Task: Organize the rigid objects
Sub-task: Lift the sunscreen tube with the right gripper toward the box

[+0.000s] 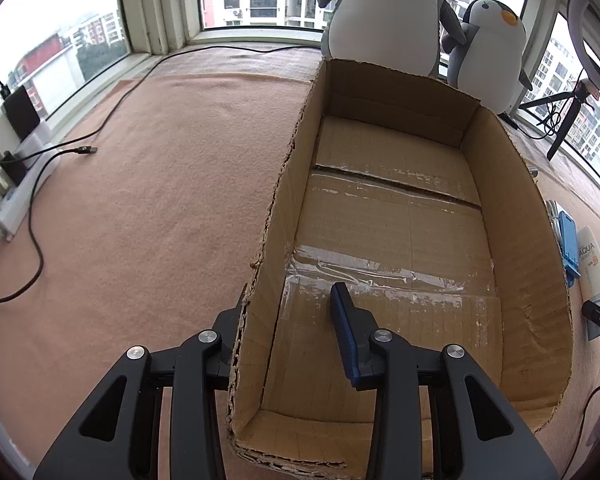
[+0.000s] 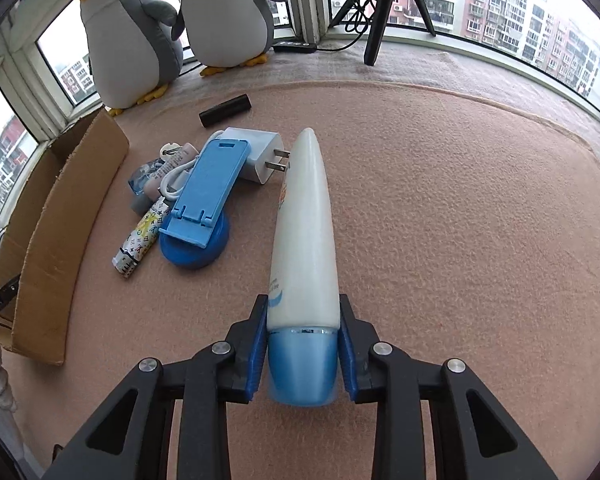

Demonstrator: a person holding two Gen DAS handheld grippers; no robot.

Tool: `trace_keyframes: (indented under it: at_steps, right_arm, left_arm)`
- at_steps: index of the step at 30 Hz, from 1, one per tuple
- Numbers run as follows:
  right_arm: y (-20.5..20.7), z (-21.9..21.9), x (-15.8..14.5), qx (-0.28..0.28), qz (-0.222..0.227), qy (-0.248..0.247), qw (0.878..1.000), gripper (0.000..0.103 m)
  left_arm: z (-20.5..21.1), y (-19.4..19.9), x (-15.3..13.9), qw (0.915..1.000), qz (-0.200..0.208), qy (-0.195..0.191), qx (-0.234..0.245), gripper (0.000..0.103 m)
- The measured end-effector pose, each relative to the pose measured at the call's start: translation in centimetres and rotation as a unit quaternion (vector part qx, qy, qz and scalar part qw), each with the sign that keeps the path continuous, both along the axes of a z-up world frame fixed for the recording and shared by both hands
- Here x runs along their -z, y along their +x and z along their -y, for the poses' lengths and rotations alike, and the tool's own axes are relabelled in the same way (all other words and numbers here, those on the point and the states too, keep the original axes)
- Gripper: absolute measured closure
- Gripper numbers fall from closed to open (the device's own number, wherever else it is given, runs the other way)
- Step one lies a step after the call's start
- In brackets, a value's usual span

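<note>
Left claw (image 1: 288,320): spread, straddling the near-left wall of your cardboard box (image 1: 540,280) | Right claw (image 2: 302,344): clenched on the sunscreen tube (image 2: 304,240) at its blue cap, tube lying mid-carpet | Progress: box empty; phone stand (image 2: 208,192), charger (image 2: 256,152), small tubes left beside the box.

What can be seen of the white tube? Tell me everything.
The tube is a smooth, plastic-looking white tube tapering to a flat sealed end that points away from the camera, with a light blue cap and a silver ring where cap meets body. Blue and orange print runs along its left side; "AQUA" reads in the left wrist view. It lies flat on the pink blanket, right of the box. The right gripper straddles its cap end, pads at or near its sides; its tip nears the charger.
</note>
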State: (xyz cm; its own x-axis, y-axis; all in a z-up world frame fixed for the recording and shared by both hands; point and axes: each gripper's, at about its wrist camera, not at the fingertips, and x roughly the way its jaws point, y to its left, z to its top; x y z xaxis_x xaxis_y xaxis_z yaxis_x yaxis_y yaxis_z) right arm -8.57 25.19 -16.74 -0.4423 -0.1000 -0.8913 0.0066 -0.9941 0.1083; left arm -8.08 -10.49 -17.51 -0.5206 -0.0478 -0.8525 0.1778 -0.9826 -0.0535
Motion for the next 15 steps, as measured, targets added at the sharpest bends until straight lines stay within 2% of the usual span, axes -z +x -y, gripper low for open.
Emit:
trace_keyframes:
  at_steps: [9, 13, 15]
  right_arm:
    - [-2.4, 0.7, 0.2, -0.019, -0.002, 0.029, 0.999, 0.073]
    - [-2.8, -0.1, 0.0, -0.005, -0.002, 0.005, 1.000, 0.075]
    - [-2.7, -0.9, -0.1, 0.005, 0.004, -0.038, 0.999, 0.075]
  left_arm:
    - [-0.1, 0.1, 0.0, 1.0000, -0.001, 0.002, -0.002, 0.068]
    - [-0.1, 0.1, 0.0, 1.0000, -0.001, 0.002, -0.001, 0.068]
    - [-0.1, 0.1, 0.0, 1.0000, -0.001, 0.002, -0.001, 0.068]
